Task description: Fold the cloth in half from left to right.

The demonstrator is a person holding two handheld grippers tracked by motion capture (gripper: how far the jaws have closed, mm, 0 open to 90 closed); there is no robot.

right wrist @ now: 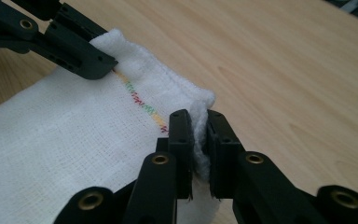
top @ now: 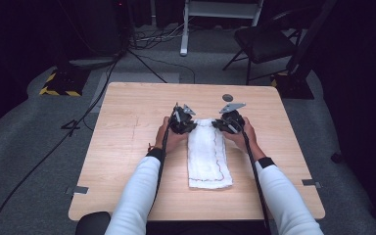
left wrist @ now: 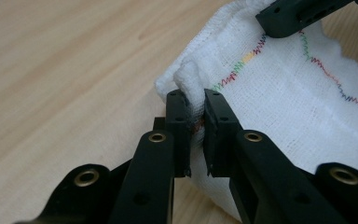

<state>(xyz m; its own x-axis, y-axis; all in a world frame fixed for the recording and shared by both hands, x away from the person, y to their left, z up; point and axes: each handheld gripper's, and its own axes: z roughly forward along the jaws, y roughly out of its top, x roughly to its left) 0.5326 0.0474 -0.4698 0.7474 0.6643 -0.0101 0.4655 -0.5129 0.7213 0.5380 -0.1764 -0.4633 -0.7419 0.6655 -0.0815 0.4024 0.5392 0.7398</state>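
The wooden bench (top: 127, 147) carries one folded white cloth (top: 208, 161), which lies near its middle and runs lengthwise from the far part of the bench toward the person. A small dark round spot (top: 228, 97) is on the bench just beyond the far end of the cloth.

The cloth is a thin woven fabric with a coloured zigzag seam (left wrist: 242, 63) near its edge. It looks light, soft and limp, in several layers, so I judge it will sag and unfold if it is lifted from one point only. The two far corners are the good places to hold it, because there the hem is thick and gives the pads something to bite.

The left claw (left wrist: 195, 123) is closed on the far left corner of the cloth, and the fabric bunches between its pads. The right claw (right wrist: 199, 140) is closed on the far right corner of the cloth in the same way. Both corners are raised a little from the bench.
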